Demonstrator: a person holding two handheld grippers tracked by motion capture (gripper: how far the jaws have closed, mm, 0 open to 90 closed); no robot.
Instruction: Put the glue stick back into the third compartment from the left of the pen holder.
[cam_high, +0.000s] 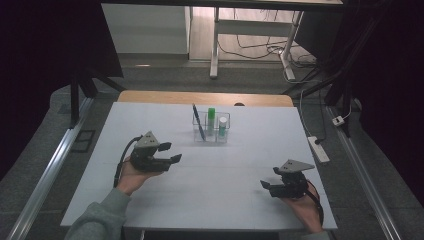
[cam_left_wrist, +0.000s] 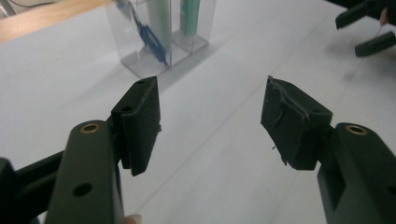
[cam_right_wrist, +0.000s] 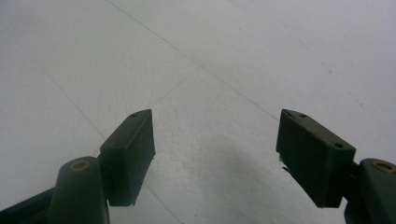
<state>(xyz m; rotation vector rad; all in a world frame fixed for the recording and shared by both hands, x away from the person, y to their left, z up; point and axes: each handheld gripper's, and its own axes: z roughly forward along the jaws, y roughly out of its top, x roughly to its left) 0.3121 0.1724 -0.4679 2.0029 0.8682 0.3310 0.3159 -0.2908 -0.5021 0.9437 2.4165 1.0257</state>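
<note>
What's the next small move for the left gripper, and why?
Probably ease the left gripper forward toward the clear holder. Its jaws are open and empty, pointed at the blue pen and green tubes standing there, with bare table between.

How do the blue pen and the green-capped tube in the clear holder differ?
The blue pen is thin, dark and leans in the left compartment of the clear holder; the green-capped tube is thicker, pale-bodied and stands upright in a compartment beside it. The pen's tip rises slightly above the tube's cap. Both stick out above the holder's rim, untouched.
</note>
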